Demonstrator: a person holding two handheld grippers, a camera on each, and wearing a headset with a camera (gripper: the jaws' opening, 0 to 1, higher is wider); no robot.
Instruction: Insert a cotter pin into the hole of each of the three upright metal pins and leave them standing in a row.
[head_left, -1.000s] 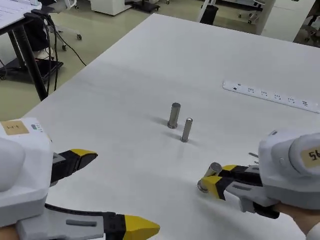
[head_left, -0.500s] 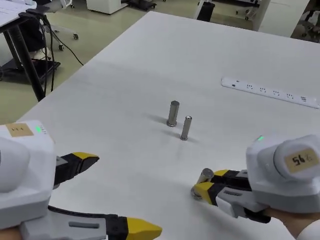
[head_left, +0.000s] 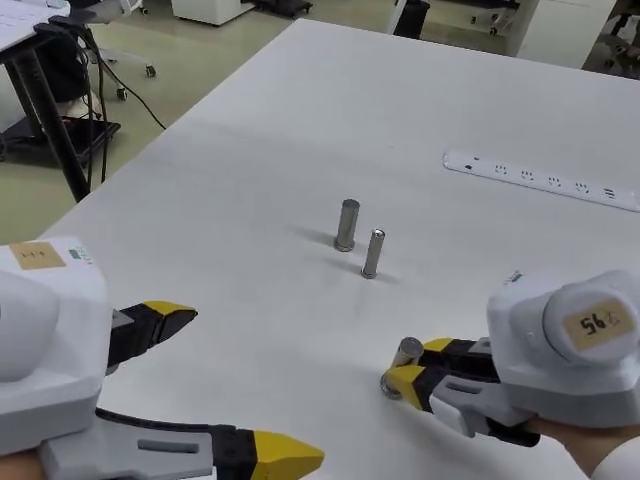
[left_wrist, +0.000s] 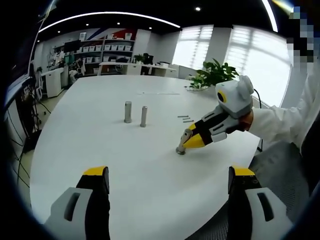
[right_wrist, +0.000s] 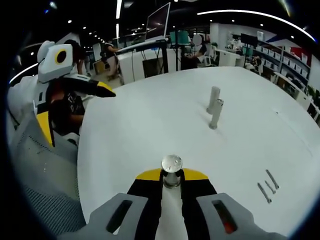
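Two grey metal pins (head_left: 347, 224) (head_left: 373, 253) stand upright close together at the table's middle; the left gripper view shows them too (left_wrist: 128, 111) (left_wrist: 144, 116). My right gripper (head_left: 405, 370) is shut on a third pin (head_left: 398, 363), which leans with its lower end at the tabletop (left_wrist: 183, 143). Its round head (right_wrist: 171, 164) shows between the yellow jaw tips in the right gripper view. My left gripper (head_left: 235, 390) is open and holds nothing, at the near left, well apart from the pins. Small cotter pins (right_wrist: 267, 186) (left_wrist: 184, 118) lie flat on the table beside the right gripper.
A white power strip (head_left: 540, 182) lies at the far right of the white table (head_left: 250, 150). The table's left edge runs diagonally, with a black desk and cables (head_left: 60, 90) on the floor beyond it. Open tabletop lies between the grippers and the upright pins.
My right gripper, with the third pin in it, has shifted a little to the left and nearer. The left gripper and the two upright pins have stayed put.
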